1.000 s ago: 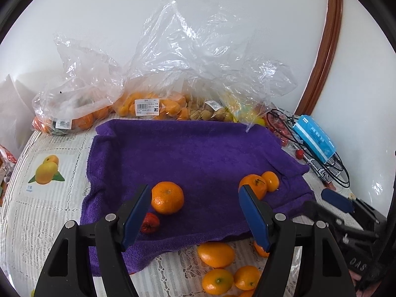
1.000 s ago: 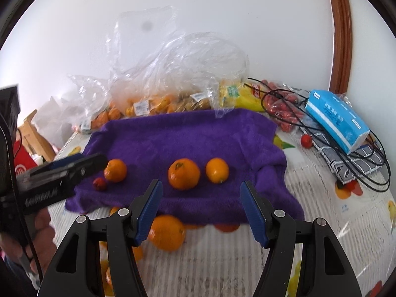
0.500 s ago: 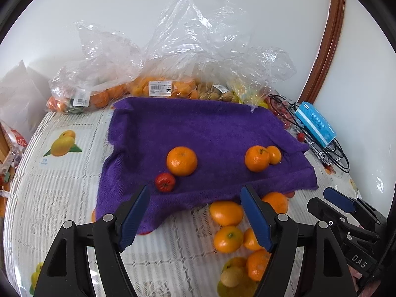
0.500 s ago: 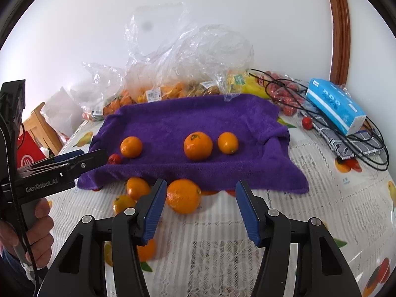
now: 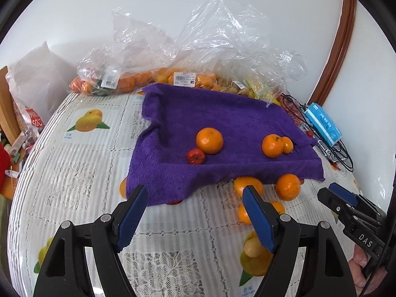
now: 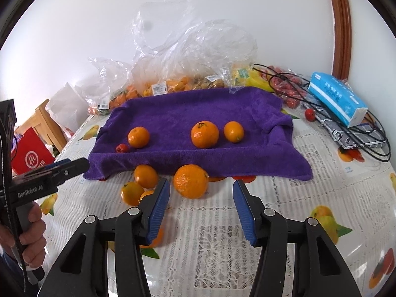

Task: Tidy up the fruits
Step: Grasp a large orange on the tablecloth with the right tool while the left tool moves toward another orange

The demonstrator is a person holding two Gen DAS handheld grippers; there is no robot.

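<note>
Left gripper (image 5: pixel 193 212): jaws apart, just widened, nothing between.
Right gripper (image 6: pixel 201 205): jaws apart, just narrowed, empty; large loose orange mandarin (image 6: pixel 190 181) at 12 o'clock, clear of pads.
Purple terry towel (image 6: pixel 188 109): three mandarins, one small red fruit (image 6: pixel 122 148) on top.

A towel (image 6: pixel 188 113) lies mid-table (image 6: pixel 222 247). On it, an orange (image 6: pixel 205 134) sits centre, another orange (image 6: pixel 138 136) at its nine o'clock, a small fruit (image 6: pixel 233 131) at three. Loose oranges (image 6: pixel 190 181) lie at six, off the towel; bags (image 6: pixel 173 84) at twelve.
</note>
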